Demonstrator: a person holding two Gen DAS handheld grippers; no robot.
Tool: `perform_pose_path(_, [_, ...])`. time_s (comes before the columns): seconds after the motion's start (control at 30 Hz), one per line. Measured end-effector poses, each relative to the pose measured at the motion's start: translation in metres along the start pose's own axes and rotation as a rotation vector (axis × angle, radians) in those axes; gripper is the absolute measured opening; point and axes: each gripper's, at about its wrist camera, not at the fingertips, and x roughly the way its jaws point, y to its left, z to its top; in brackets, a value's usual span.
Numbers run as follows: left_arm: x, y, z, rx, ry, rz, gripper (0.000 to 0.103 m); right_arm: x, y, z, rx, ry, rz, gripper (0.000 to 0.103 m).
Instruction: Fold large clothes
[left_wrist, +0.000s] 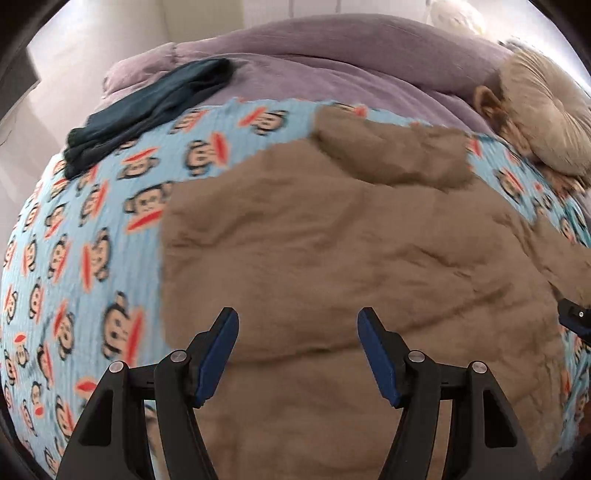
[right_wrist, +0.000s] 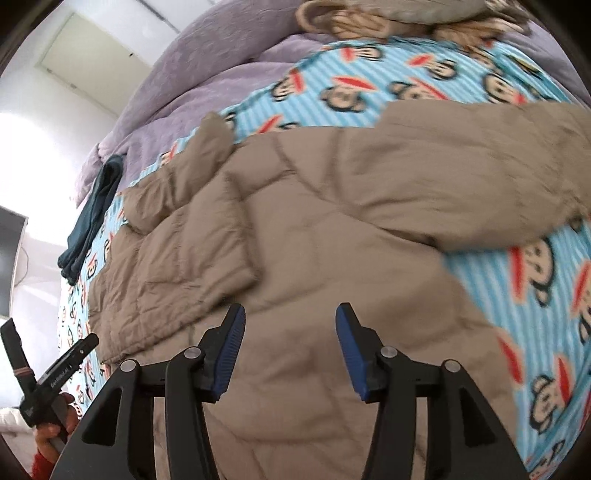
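Two grippers, left gripper (left_wrist: 297, 321) and right gripper (right_wrist: 290, 317), hang above the tan coat (left_wrist: 332, 258) on the bed (left_wrist: 92, 240); both jaws wide, holding nothing.

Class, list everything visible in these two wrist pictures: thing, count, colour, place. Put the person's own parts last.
padded jacket: one, tan, spread flat on the monkey-print blanket, one sleeve folded over the body
monkey-print blanket: one, light blue with red, under the jacket
purple bedding: one, lilac, behind the blanket
dark garment: one, teal-navy, folded at the blanket's far left edge
beige cushion: one, far right
left gripper: one, black with blue pads, open above the jacket
right gripper: one, same colours, open, nothing between the pads
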Motion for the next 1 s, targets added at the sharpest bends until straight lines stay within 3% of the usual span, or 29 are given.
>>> perform_pose_path(0.13, [-0.003, -0.040, -0.007, 0.017, 0.018, -0.026, 0.070, -0.020, -0.034, -0.006, 0.045, -0.009, -0.002, 0.067])
perform_pose_path(0.2, [-0.007, -0.061, -0.010, 0.025, 0.012, -0.034, 0.103, -0.028, -0.051, -0.009, 0.065, -0.011, -0.005, 0.074])
perform_pose_path(0.27, [-0.014, -0.082, -0.013, 0.040, -0.021, -0.033, 0.103, -0.036, -0.070, -0.012, 0.091, -0.017, -0.004, 0.079])
perform_pose_path(0.53, [-0.016, -0.139, -0.014, 0.088, -0.003, -0.033, 0.103, -0.058, -0.144, -0.008, 0.216, -0.040, 0.006, 0.085])
perform_pose_path(0.57, [-0.016, -0.146, -0.013, 0.086, 0.002, -0.033, 0.103, -0.060, -0.154, -0.005, 0.234, -0.052, 0.011, 0.090])
perform_pose_path(0.6, [-0.015, -0.150, -0.012, 0.084, 0.006, -0.035, 0.103, -0.062, -0.163, -0.003, 0.249, -0.063, 0.018, 0.101])
perform_pose_path(0.63, [-0.013, -0.155, -0.012, 0.083, 0.011, -0.037, 0.103, -0.063, -0.173, 0.001, 0.269, -0.073, 0.029, 0.103])
perform_pose_path(0.77, [-0.007, -0.173, -0.011, 0.084, 0.021, -0.032, 0.103, -0.061, -0.211, 0.015, 0.361, -0.114, 0.058, 0.103])
perform_pose_path(0.93, [0.001, -0.192, -0.007, 0.101, 0.040, -0.025, 0.103, -0.054, -0.253, 0.037, 0.447, -0.143, 0.019, 0.103])
perform_pose_path(1.0, [0.004, -0.197, -0.006, 0.105, 0.037, 0.006, 0.103, -0.047, -0.269, 0.045, 0.494, -0.134, 0.073, 0.103])
